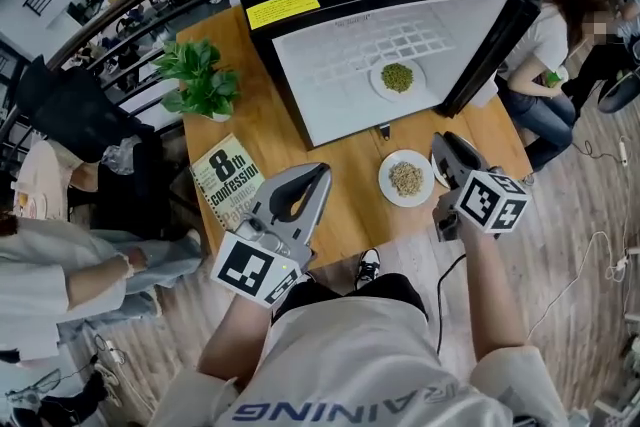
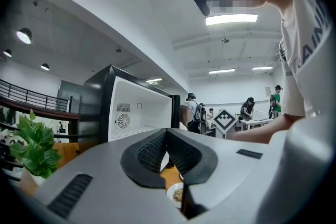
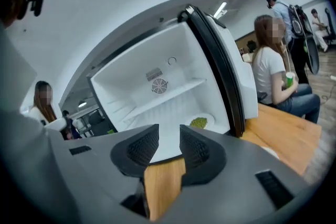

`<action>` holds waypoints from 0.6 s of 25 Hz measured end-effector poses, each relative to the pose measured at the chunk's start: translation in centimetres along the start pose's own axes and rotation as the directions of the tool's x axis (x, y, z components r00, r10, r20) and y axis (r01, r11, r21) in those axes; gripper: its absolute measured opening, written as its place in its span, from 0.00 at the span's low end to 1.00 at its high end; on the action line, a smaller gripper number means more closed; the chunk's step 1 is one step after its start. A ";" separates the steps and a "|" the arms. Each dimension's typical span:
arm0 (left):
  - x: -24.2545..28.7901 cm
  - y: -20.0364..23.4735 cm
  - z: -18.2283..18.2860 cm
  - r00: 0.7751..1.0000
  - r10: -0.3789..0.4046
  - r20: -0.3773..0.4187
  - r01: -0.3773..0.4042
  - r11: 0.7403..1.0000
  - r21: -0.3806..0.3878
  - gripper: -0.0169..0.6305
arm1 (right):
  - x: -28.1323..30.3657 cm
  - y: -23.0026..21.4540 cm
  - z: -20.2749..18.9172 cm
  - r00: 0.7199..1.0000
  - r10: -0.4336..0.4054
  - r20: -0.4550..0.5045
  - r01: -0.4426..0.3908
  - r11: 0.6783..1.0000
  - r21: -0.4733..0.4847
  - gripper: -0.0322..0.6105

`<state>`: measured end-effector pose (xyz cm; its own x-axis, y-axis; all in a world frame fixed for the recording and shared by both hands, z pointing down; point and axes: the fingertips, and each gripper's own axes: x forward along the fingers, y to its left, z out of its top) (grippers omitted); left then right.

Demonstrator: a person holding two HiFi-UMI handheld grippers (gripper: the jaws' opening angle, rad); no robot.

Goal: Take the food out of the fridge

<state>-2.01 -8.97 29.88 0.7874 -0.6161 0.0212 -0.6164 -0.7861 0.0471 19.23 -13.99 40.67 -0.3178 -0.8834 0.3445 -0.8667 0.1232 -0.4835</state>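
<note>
Inside the fridge, near its front edge, the plate looks light, stiff, breakable, so grip its rim; right tongs narrowly apart, empty, left tongs closed.

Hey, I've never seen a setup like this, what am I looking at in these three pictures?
A person holds a grabbing tool in each hand. One picture comes from a camera on their head, looking down; the other two come from cameras riding on the tools. The left hand-held gripper is shut and empty; the right hand-held gripper is open and empty. On the wooden table stand an open fridge with a plate of green food inside, a plate of beige food, a plant and a book.
</note>
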 end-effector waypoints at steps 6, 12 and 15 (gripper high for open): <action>-0.2 0.9 -1.8 0.998 0.050 -0.046 -0.051 0.999 -0.020 0.03 | 6.1 -5.0 -1.4 0.999 -0.011 -0.037 0.024 0.927 0.374 0.28; 1.1 1.3 -3.3 0.993 0.086 -0.078 -0.088 0.996 -0.024 0.03 | 12.1 -10.0 -3.1 0.998 -0.040 -0.056 0.067 0.765 0.641 0.29; 2.2 1.2 -3.9 0.993 0.087 -0.083 -0.090 0.996 -0.025 0.03 | 14.5 -12.2 -4.0 0.995 -0.074 -0.069 0.101 0.699 0.708 0.29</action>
<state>-0.98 -11.12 33.89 0.7287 -0.6762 0.1085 -0.6841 -0.7260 0.0703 23.64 -26.46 54.73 -0.2781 -0.8570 0.4338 -0.3654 -0.3233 -0.8729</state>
